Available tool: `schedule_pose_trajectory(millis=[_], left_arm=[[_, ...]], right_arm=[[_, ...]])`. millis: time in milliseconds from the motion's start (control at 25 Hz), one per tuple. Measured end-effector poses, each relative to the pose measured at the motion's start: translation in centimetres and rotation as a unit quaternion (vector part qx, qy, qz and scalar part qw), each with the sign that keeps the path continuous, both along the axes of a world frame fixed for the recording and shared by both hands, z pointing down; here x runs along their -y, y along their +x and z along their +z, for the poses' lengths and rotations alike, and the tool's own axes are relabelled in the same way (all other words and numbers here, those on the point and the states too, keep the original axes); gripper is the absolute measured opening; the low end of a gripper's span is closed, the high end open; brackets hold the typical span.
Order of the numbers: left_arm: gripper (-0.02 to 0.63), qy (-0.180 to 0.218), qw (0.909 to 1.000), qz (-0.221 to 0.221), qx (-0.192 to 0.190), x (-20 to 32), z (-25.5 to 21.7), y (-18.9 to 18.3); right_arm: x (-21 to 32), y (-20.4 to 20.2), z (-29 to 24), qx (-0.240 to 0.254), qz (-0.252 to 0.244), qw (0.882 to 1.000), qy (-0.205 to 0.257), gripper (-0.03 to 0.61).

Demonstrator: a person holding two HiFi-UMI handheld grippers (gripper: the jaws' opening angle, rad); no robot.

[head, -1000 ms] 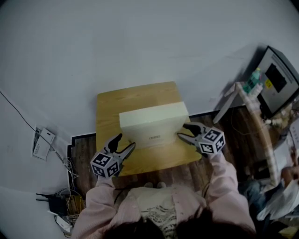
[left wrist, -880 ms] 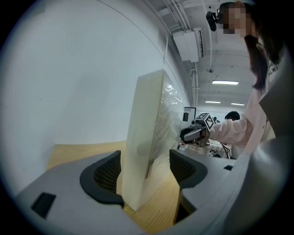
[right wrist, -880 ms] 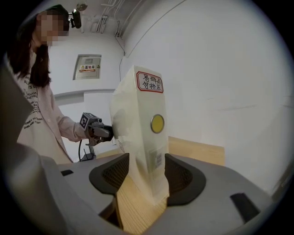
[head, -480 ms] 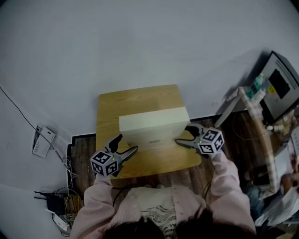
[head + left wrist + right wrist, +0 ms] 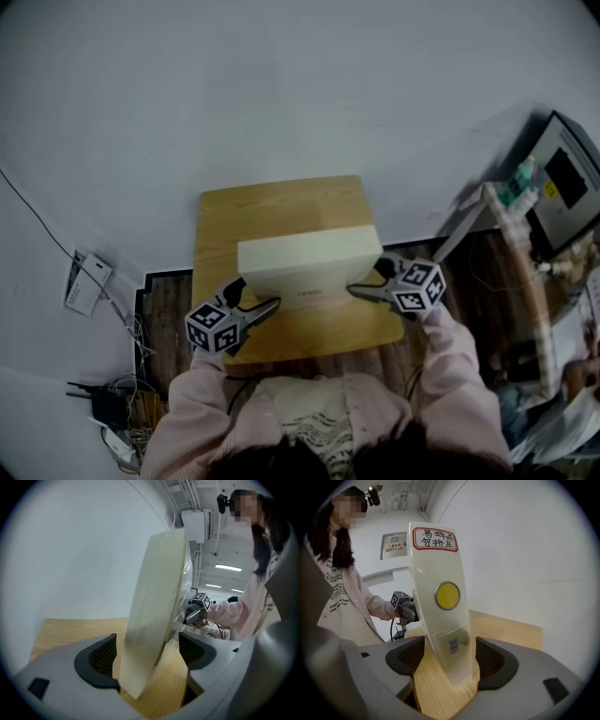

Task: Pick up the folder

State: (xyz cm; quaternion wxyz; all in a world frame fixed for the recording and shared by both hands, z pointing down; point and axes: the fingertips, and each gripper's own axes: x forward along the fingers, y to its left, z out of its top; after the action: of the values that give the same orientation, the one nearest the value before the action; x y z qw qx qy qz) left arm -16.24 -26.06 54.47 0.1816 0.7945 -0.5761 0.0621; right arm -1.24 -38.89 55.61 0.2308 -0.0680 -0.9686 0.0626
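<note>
As seen from the head view, found the cream folder [image 5: 309,267] standing upright on its long edge across the middle of the wooden desk [image 5: 272,202], bottom edge resting on the wood. Found the left claw [image 5: 149,658] straddling the folder's left end and the right claw [image 5: 451,660] its right end. Recorded both claws as released, jaws just having been opening; noted a folder end between the pads [image 5: 101,660] in each gripper view, close beside them, without visible pressing. Noted on the right end a red-bordered label [image 5: 434,539] at the top, a round yellow sticker [image 5: 447,595] beneath it and a small barcode sticker [image 5: 453,644] lower down. Noted pink sleeves [image 5: 450,366] behind both claws
</note>
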Motion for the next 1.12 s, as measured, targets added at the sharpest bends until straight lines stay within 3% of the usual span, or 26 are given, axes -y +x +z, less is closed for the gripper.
schedule_pose_trajectory(millis=[200,320,560,1120], left_arm=[[0.420,0.003,0.9998,0.016,0.007,0.5,0.3,0.8],[0.372,0.006,0.9999,0.012,0.009,0.5,0.4,0.7],[0.360,0.010,0.9998,0.010,0.017,0.6,0.4,0.5],[0.356,0.005,0.9996,0.001,0.027,0.8,-0.6,0.2]], right_arm=[[-0.4,-0.7,0.1,0.004,-0.017,1.000,-0.012,0.350],[-0.6,-0.9,0.1,0.006,-0.021,1.000,-0.019,0.344],[-0.6,-1.1,0.0,0.015,-0.030,0.999,-0.008,0.339],[-0.3,-1.1,-0.7,0.033,-0.011,0.999,-0.006,0.328]])
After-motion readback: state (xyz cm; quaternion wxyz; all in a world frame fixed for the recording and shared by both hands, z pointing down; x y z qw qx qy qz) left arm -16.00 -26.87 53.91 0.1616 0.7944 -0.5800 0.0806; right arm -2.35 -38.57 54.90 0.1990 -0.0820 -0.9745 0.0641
